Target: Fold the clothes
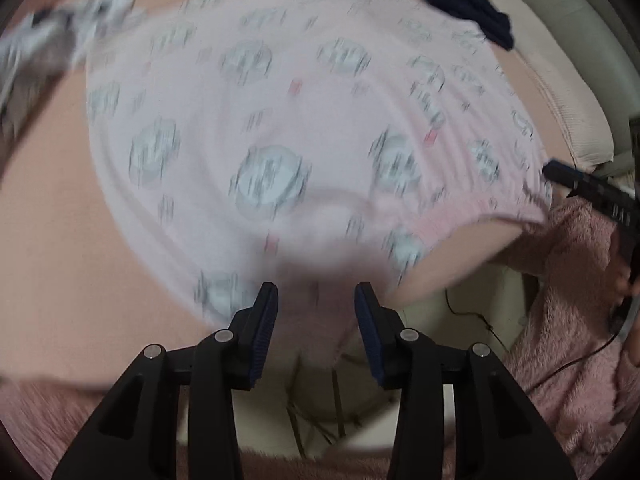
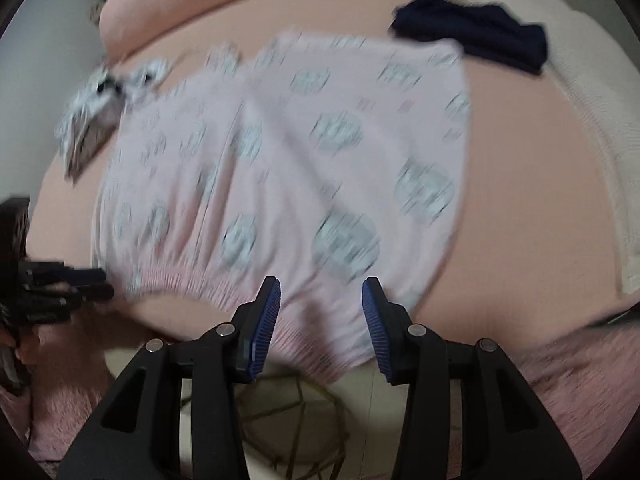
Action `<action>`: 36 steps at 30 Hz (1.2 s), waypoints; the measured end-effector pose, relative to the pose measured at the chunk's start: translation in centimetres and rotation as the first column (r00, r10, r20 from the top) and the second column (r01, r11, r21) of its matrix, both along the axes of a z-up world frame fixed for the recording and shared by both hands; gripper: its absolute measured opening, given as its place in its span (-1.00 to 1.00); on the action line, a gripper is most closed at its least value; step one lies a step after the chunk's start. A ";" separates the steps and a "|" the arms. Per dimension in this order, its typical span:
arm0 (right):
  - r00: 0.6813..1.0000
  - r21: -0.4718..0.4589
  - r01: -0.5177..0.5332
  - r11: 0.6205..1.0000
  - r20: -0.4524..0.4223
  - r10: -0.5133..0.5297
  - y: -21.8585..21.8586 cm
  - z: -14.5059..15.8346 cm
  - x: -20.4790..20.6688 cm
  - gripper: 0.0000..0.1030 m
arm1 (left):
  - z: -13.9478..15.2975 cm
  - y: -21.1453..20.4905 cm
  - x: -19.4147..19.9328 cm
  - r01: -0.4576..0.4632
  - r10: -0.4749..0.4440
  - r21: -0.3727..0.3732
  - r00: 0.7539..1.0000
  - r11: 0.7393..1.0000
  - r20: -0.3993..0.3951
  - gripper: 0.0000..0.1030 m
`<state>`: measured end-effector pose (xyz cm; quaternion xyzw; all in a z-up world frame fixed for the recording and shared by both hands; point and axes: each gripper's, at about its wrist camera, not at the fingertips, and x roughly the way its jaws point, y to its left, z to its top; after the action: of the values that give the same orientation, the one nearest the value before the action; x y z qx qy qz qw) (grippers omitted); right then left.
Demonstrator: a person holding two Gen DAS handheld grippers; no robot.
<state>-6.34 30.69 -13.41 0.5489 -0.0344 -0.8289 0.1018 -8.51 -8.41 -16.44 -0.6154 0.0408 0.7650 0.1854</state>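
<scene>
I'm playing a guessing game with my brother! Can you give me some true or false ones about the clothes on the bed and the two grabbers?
1. The pink pants lie spread out on the bed. True.
2. The left gripper is squeezing the pants. False: it is open, with nothing between its fingers.
3. A dark blue garment lies at the far end of the pants. True.
4. The right gripper is shut. False: its fingers are apart.
5. The pants are plain, with no pattern. False: they have round grey prints all over.
</scene>
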 end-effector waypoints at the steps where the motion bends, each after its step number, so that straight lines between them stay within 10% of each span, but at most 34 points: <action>1: 1.000 0.018 0.006 1.000 -0.015 -0.006 0.5 0.3 -0.8 -0.15 | 0.2 1.2 -1.0 0.015 -0.014 0.002 0.999 1.000 -0.031 -0.19; 6: 0.998 0.137 0.052 0.989 -0.029 -0.049 2.9 -0.7 -5.9 -0.15 | 0.4 8.8 -5.8 0.059 -0.054 0.029 0.991 0.998 -0.125 -0.19; 13: 0.994 0.071 0.112 0.991 -0.001 -0.112 7.5 -2.2 -11.9 -0.15 | 0.3 16.0 -9.9 0.067 -0.062 0.031 0.987 0.997 -0.150 -0.19; 26: 0.989 -0.042 0.150 0.988 0.014 -0.149 9.7 -4.3 -19.5 -0.15 | -0.3 14.2 -10.7 -0.034 0.043 0.069 0.991 0.997 -0.129 -0.19; 31: 0.991 0.062 0.132 0.989 -0.034 -0.130 8.8 -4.3 -19.7 -0.88 | -0.5 14.4 -10.7 -0.039 0.046 0.057 0.990 0.998 -0.135 -0.19; 36: 0.984 0.134 0.169 0.976 -0.078 -0.159 9.3 -3.7 -19.6 -0.99 | -0.5 14.1 -10.4 -0.040 0.047 0.058 0.990 0.998 -0.136 -0.19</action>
<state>-25.93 39.98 -17.11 0.5219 -0.0177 -0.8528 -0.0047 -18.95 5.65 -16.96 -0.5566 0.0188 0.8103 0.1824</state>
